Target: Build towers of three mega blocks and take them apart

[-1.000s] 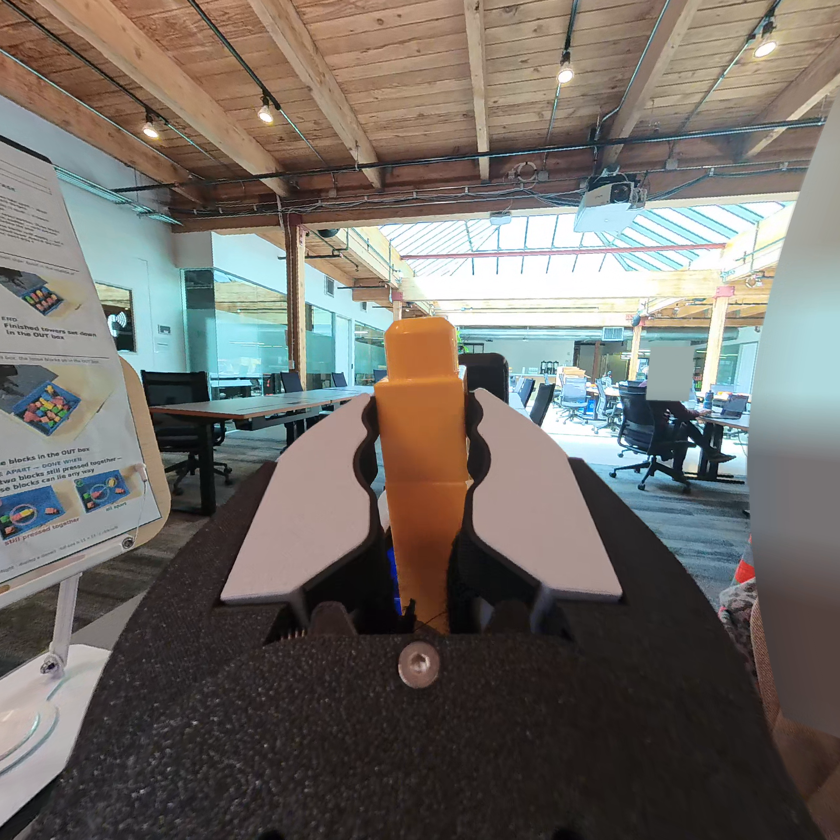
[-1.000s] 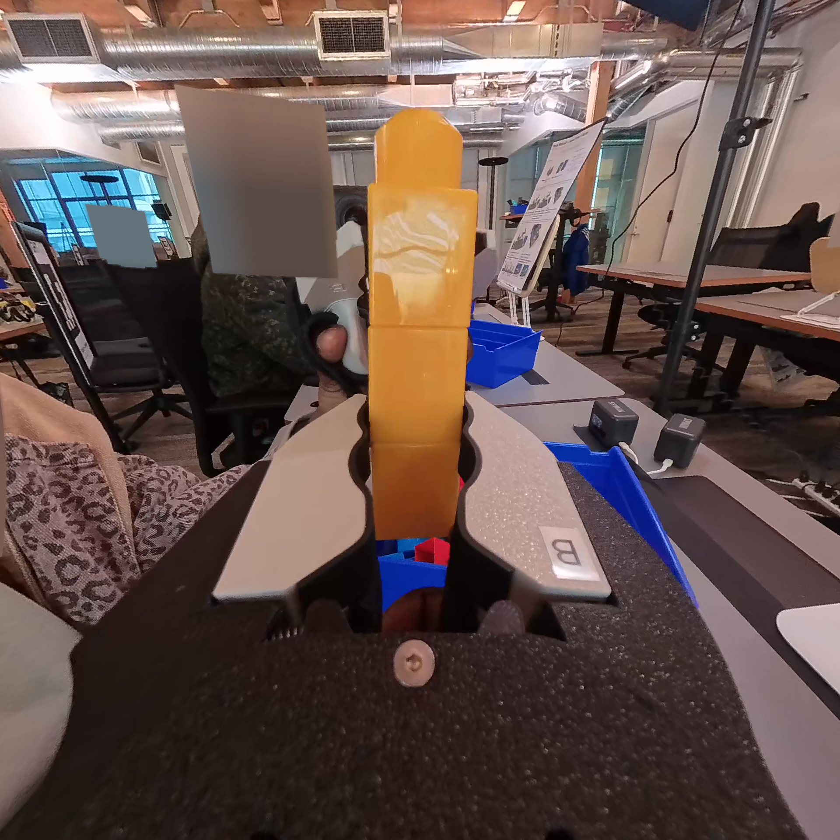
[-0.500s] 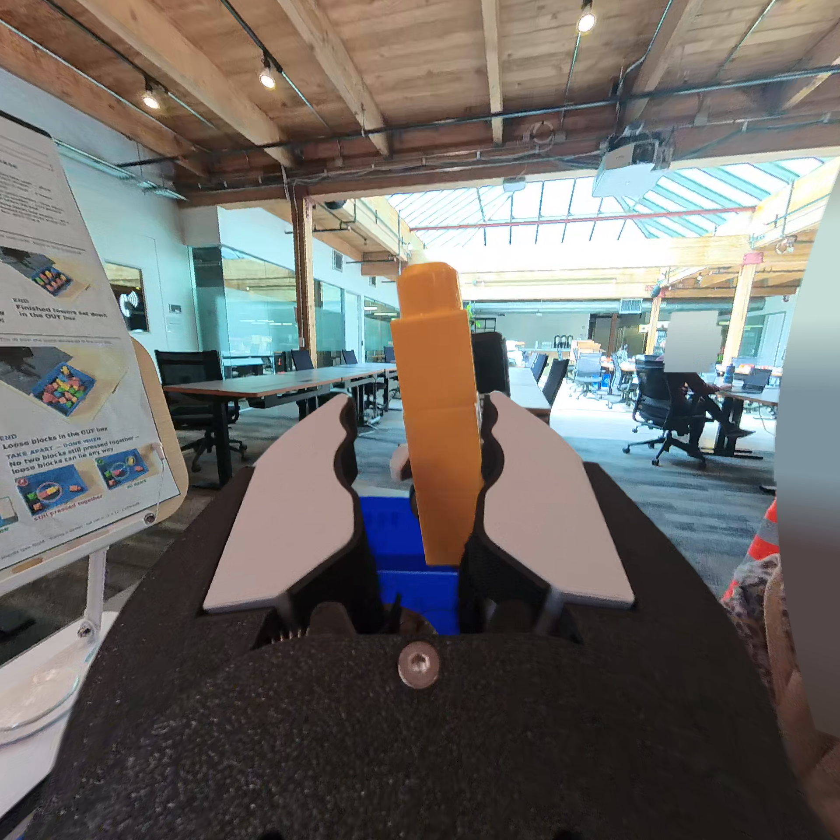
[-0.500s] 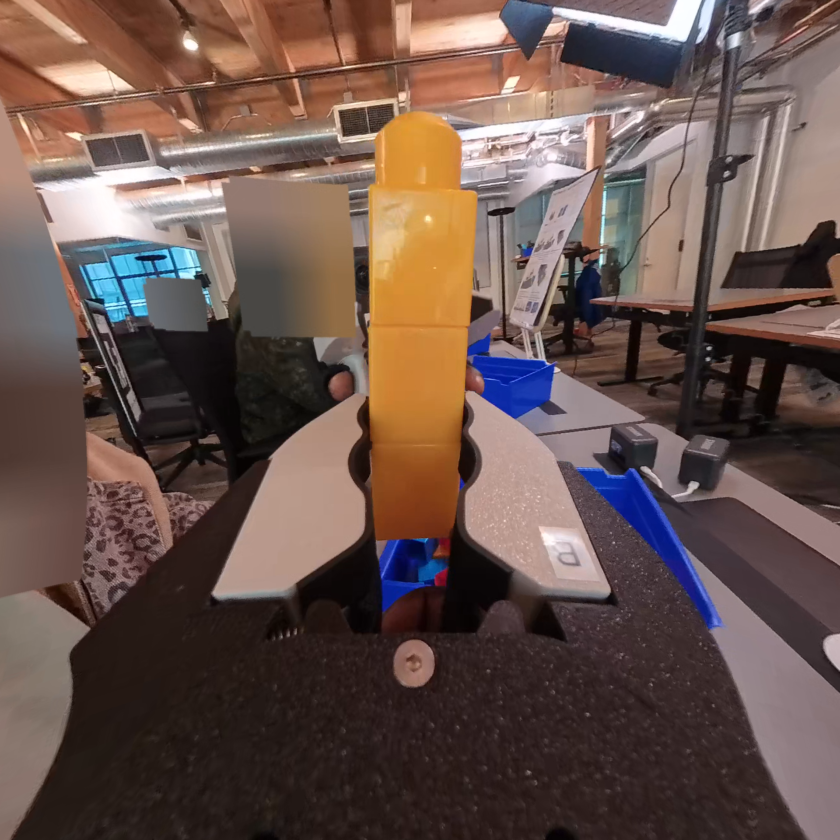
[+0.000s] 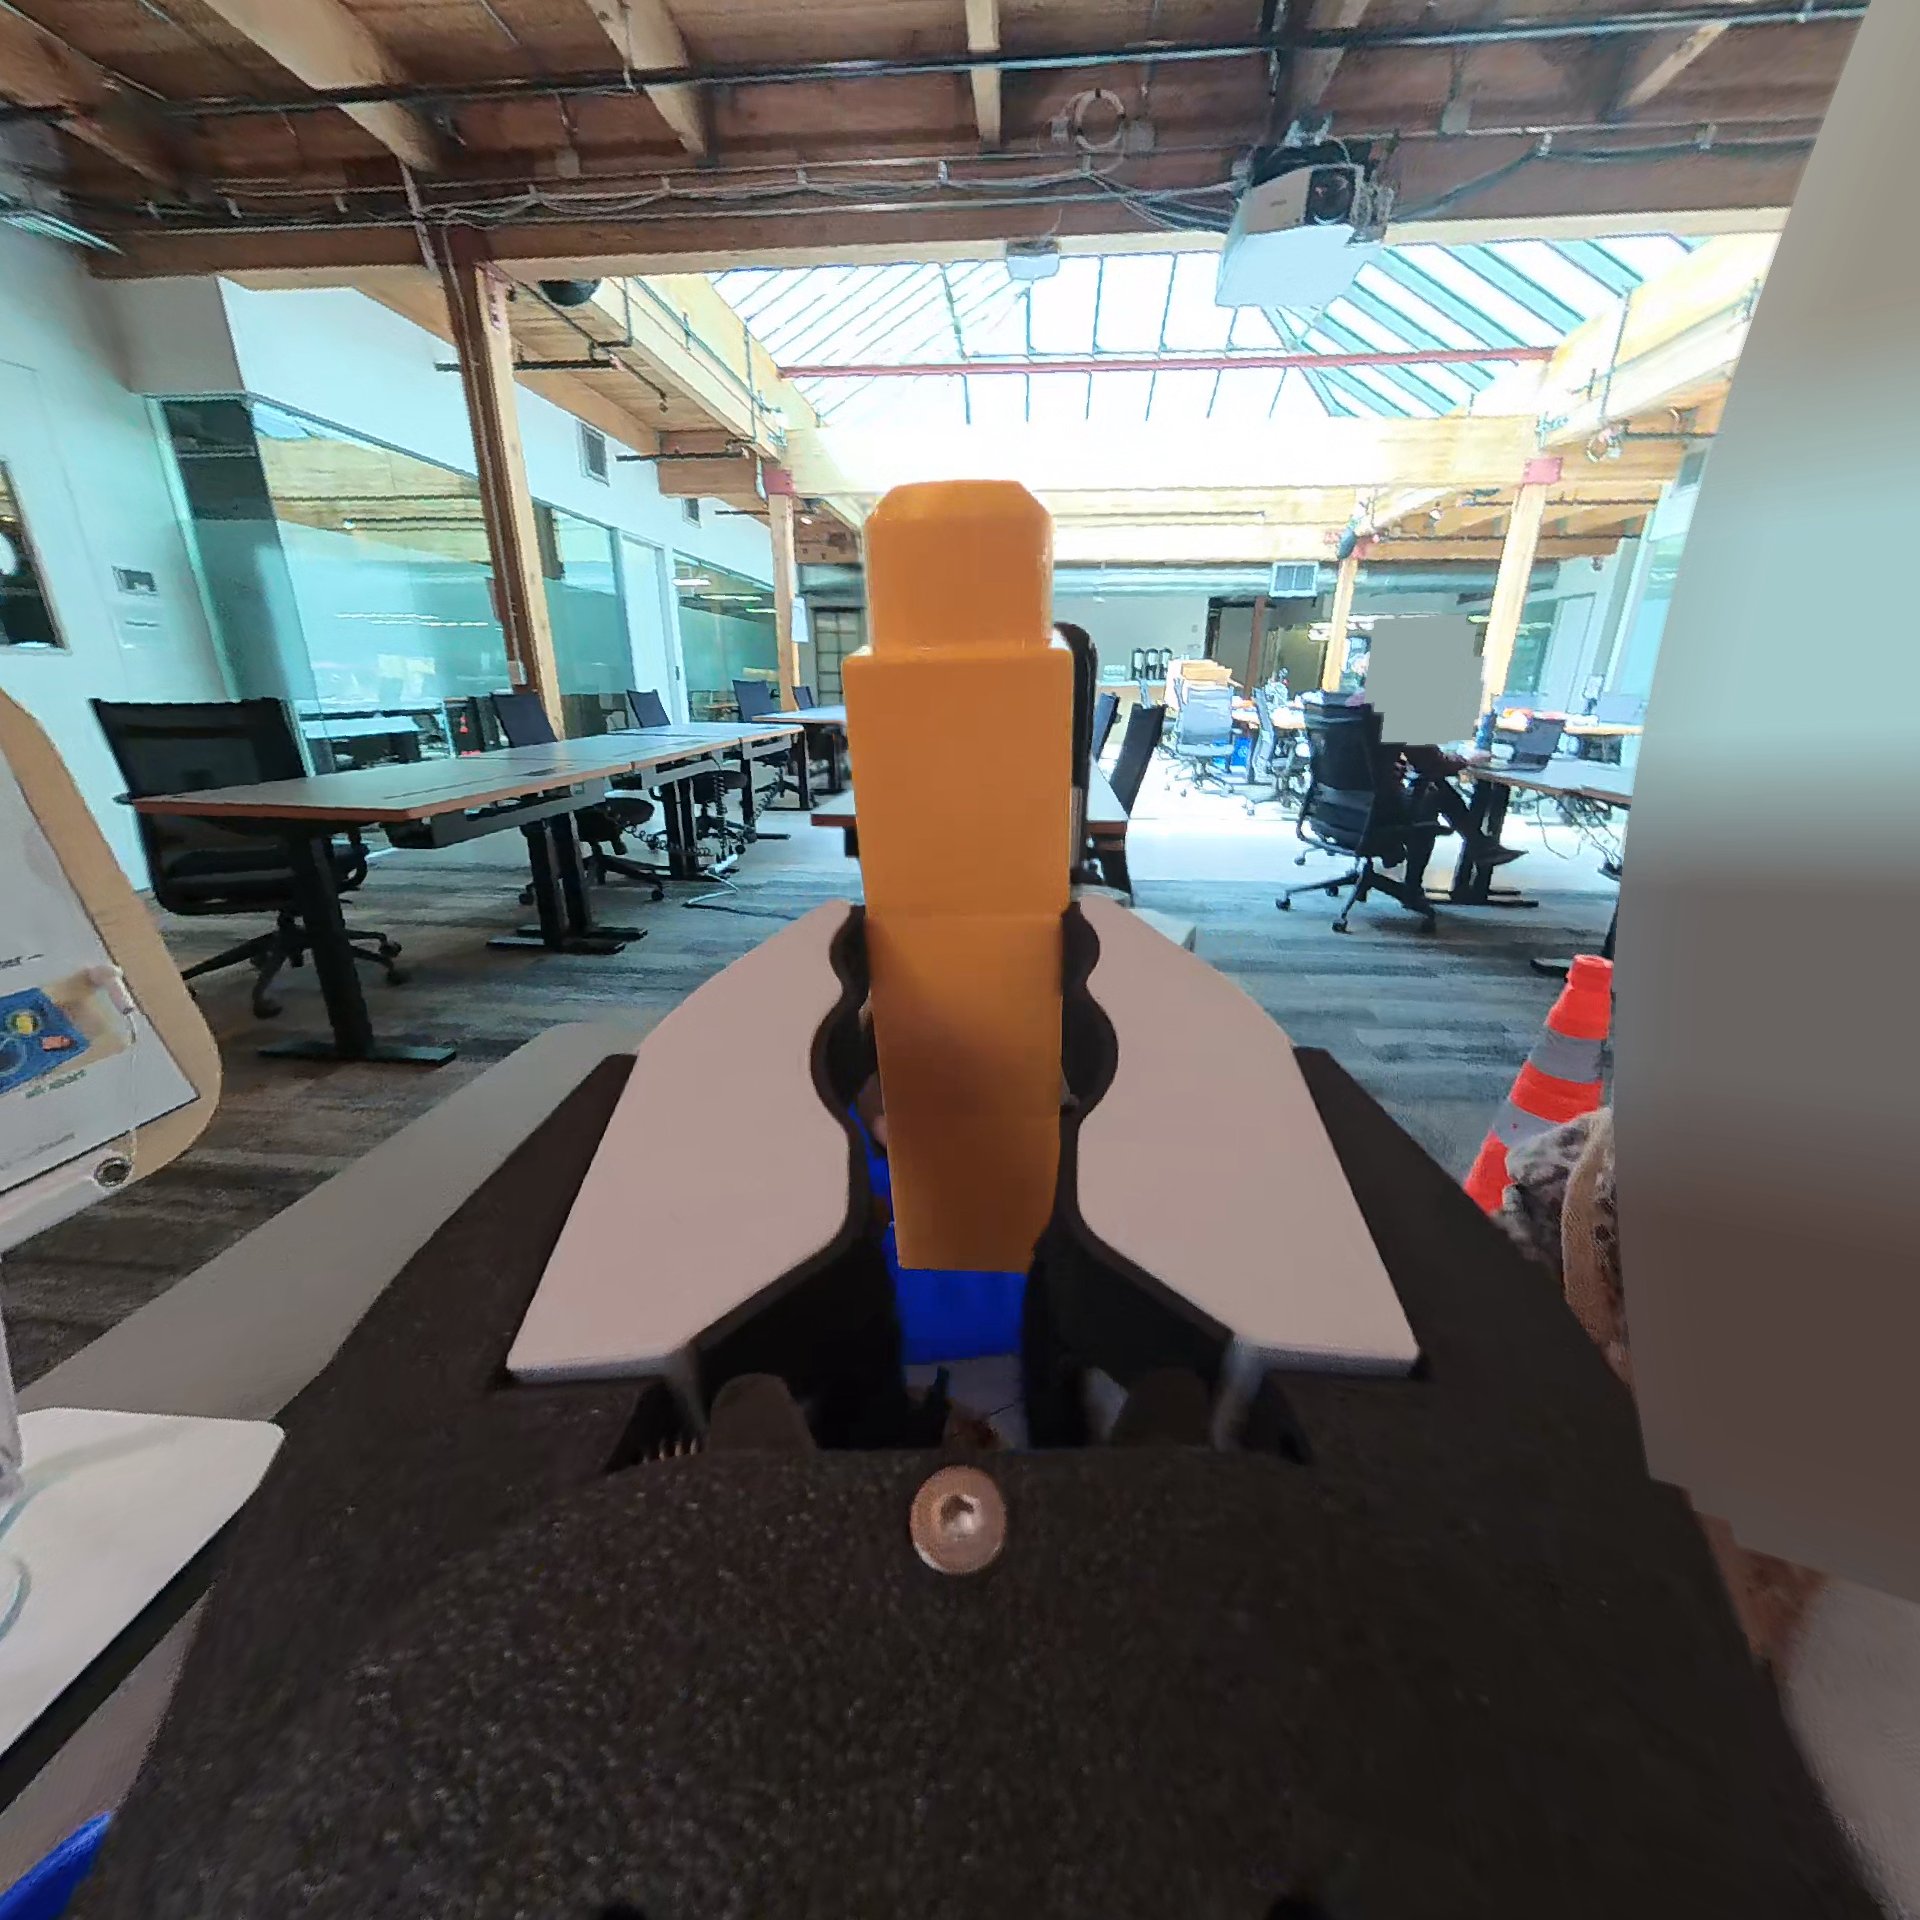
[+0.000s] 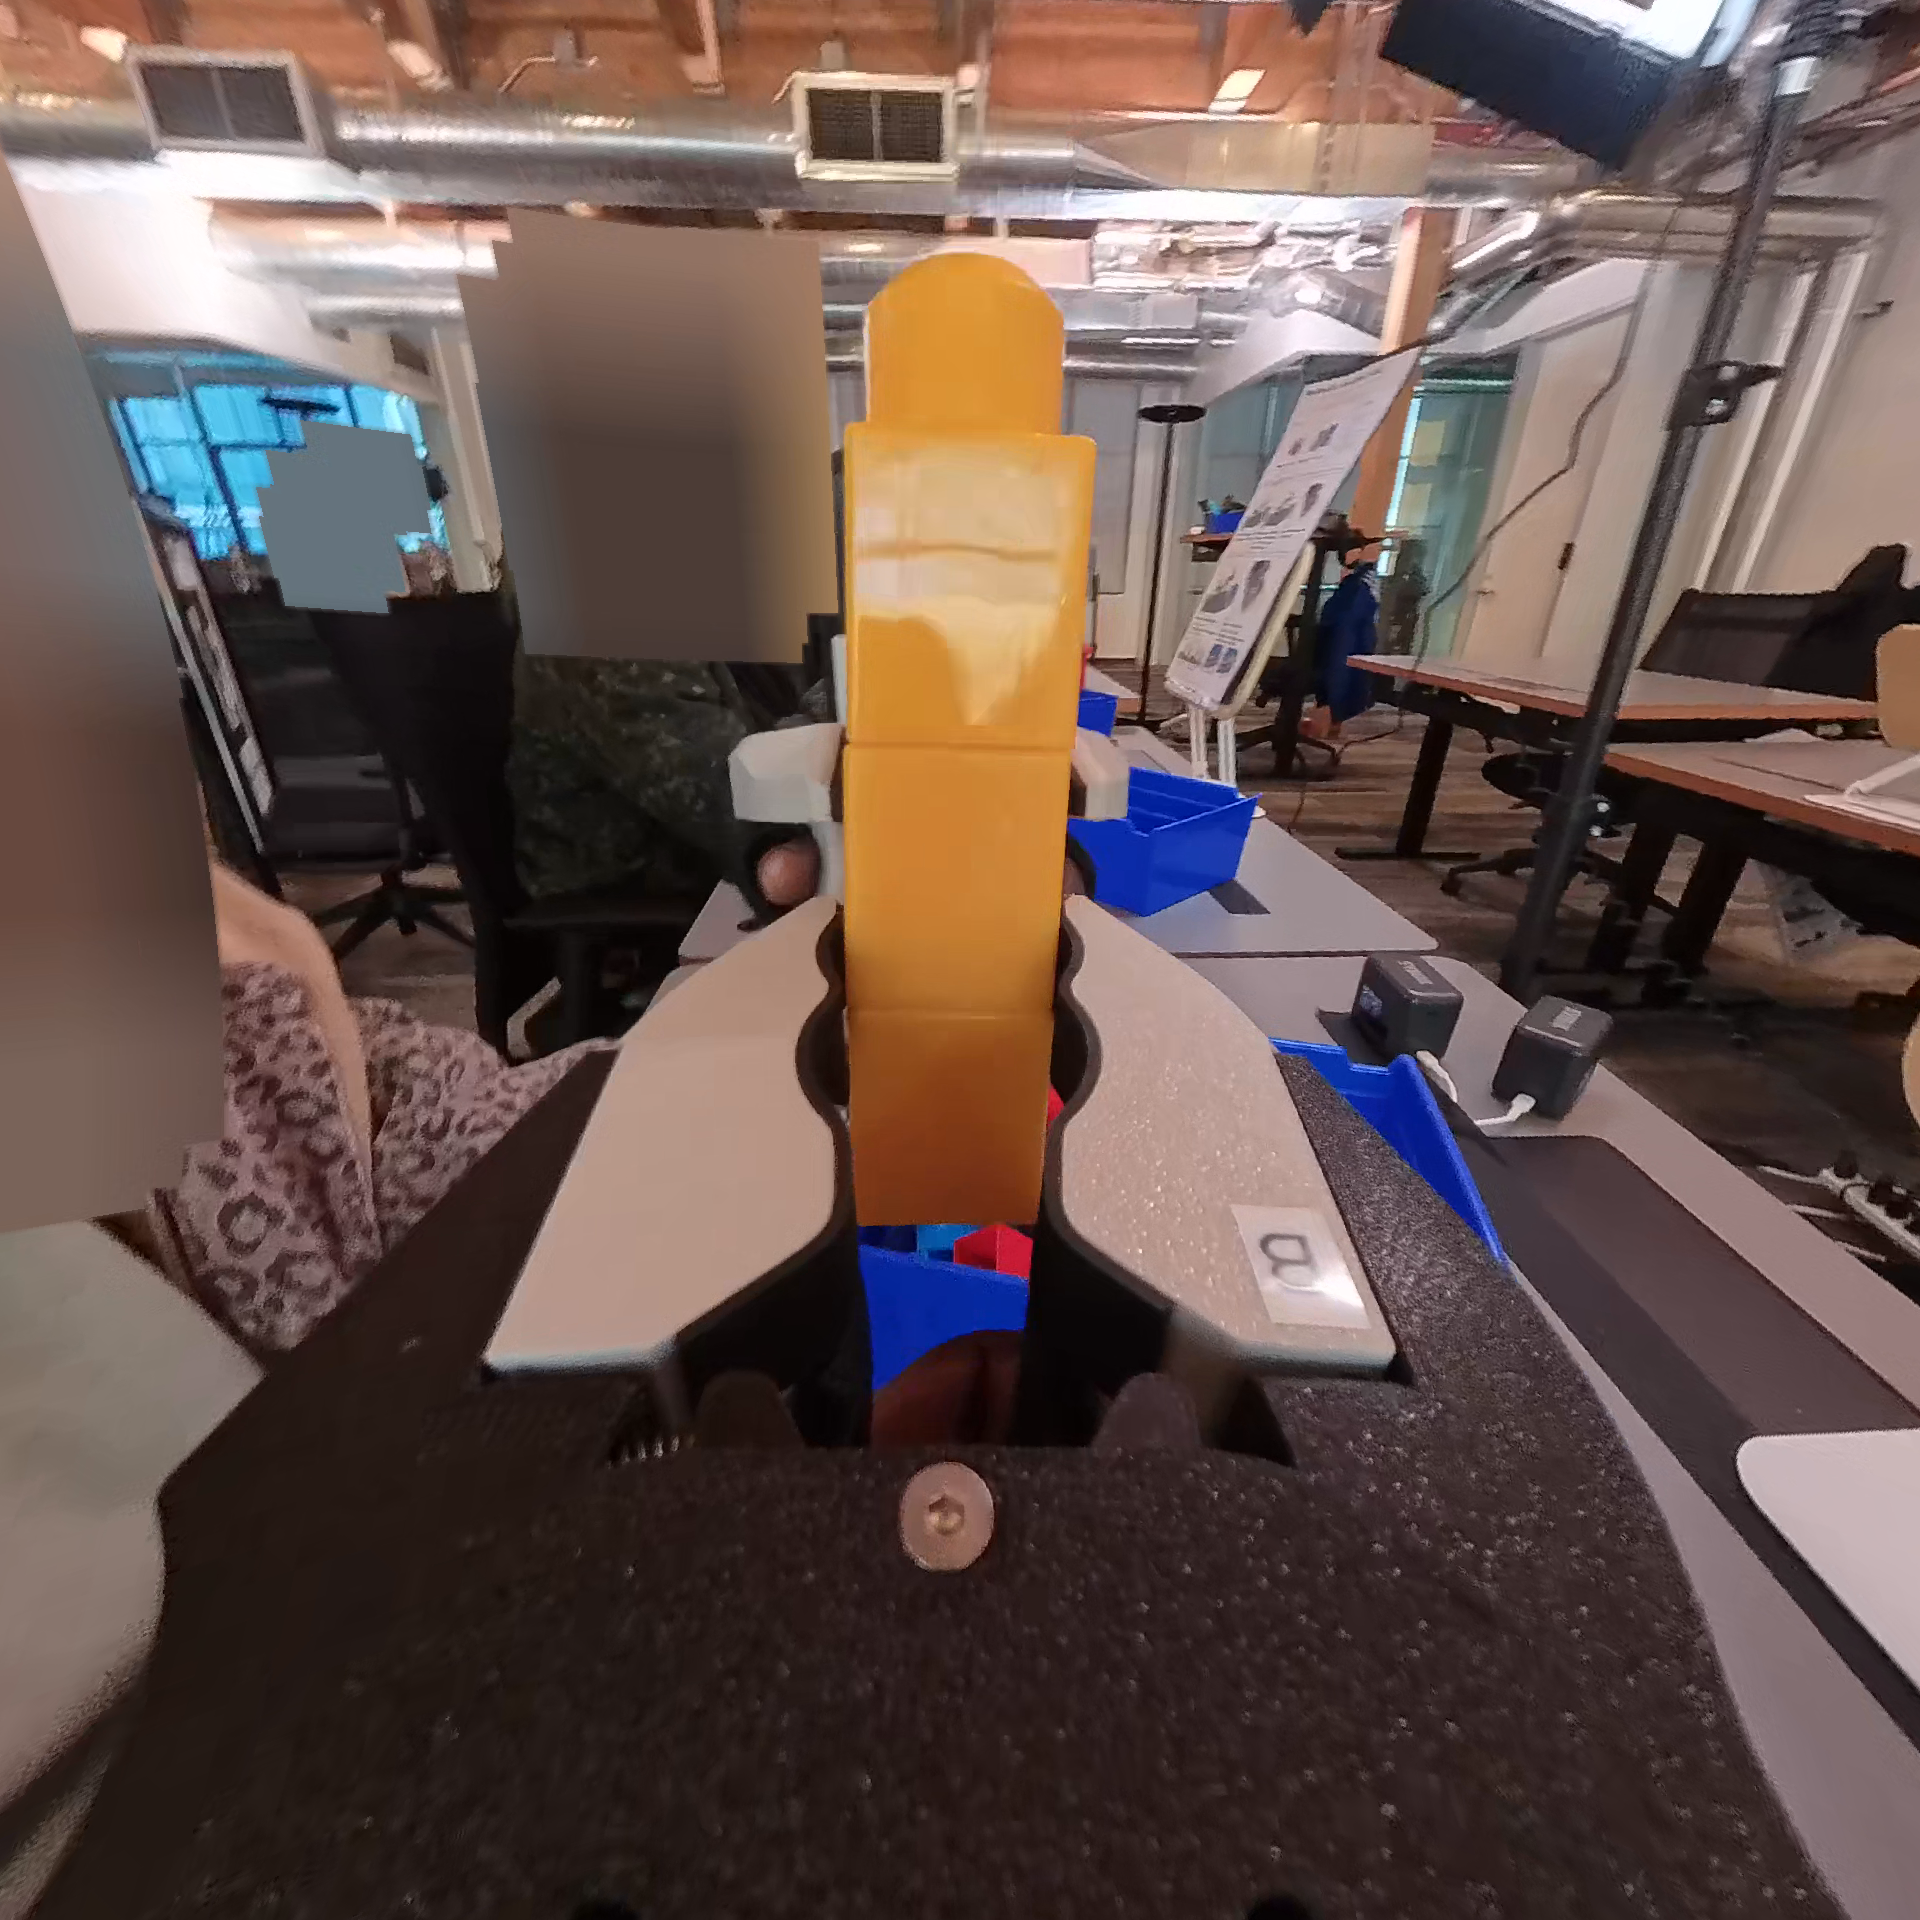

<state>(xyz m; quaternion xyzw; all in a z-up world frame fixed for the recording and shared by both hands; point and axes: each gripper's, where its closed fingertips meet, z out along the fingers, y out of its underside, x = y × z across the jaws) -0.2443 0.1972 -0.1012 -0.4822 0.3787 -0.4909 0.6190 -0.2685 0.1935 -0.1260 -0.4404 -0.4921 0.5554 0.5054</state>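
My right gripper (image 6: 948, 1039) has its jaws pinched on the orange tower (image 6: 956, 790), gripping the lower two of its three stacked blocks, which stand upright with the rounded stud on top; my left gripper (image 5: 961, 1039) is closed on the same orange tower (image 5: 961, 831) from the opposite side, its grey fingers (image 5: 727, 1143) pressed against the lower blocks; in the right wrist view the far tips of my left gripper (image 6: 790, 779) show behind the tower at the seam below the top block; below the tower's foot lies a blue bin (image 6: 935, 1309) with red and blue blocks (image 6: 992, 1247) inside, and its rim (image 6: 1392, 1122) runs out to the right on the grey table (image 6: 1621, 1195); two small black adapters (image 6: 1475, 1029) sit beyond it; another blue bin (image 6: 1174, 842) stands farther back; in the left wrist view an orange traffic cone (image 5: 1548, 1081) stands on the floor to the right.
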